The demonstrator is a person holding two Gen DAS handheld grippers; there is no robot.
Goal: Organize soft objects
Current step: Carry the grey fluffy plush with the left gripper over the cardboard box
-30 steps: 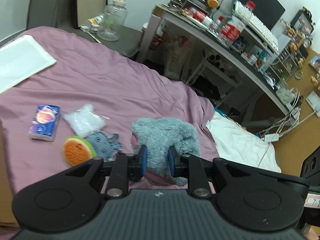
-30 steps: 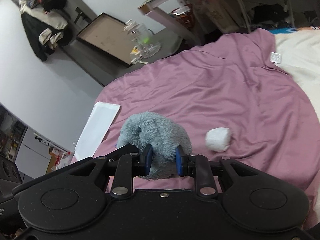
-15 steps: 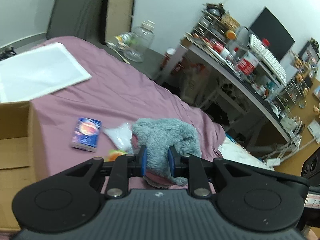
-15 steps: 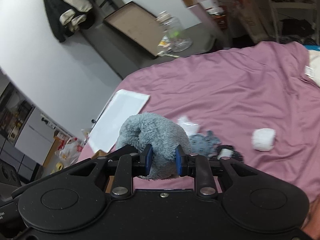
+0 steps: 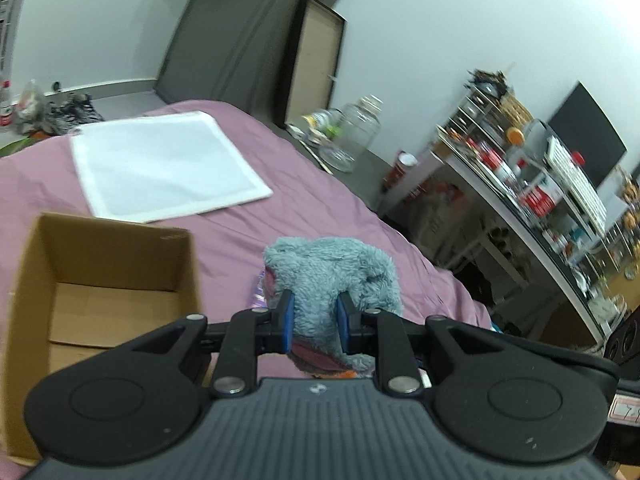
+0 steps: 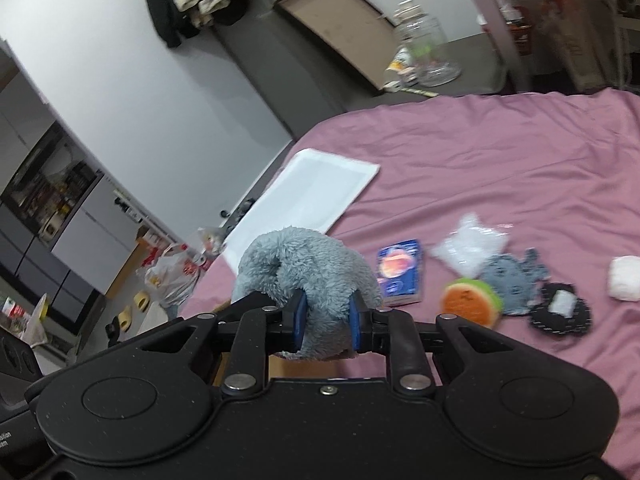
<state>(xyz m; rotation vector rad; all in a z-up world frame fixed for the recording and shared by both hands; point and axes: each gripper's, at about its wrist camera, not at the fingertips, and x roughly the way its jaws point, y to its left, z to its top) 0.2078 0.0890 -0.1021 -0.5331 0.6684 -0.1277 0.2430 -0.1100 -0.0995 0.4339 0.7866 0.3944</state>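
in the left wrist view, the left tool (image 5: 315, 322) is clamping its blue pads on a fluffy grey plush toy (image 5: 332, 270), which is hanging above the purple bed sheet (image 5: 280, 220). an open cardboard box (image 5: 96, 280) is sitting at 9 o'clock of the toy, and a white cloth (image 5: 160, 166) is lying at 11 o'clock.

in the right wrist view, the right tool (image 6: 326, 322) is also pinching the plush toy (image 6: 304, 264) from its other side. at 3 o'clock on the bed, a blue packet (image 6: 400, 272), a clear bag (image 6: 472, 246), an orange round toy (image 6: 472, 300) and a white roll (image 6: 625, 284) are lying.
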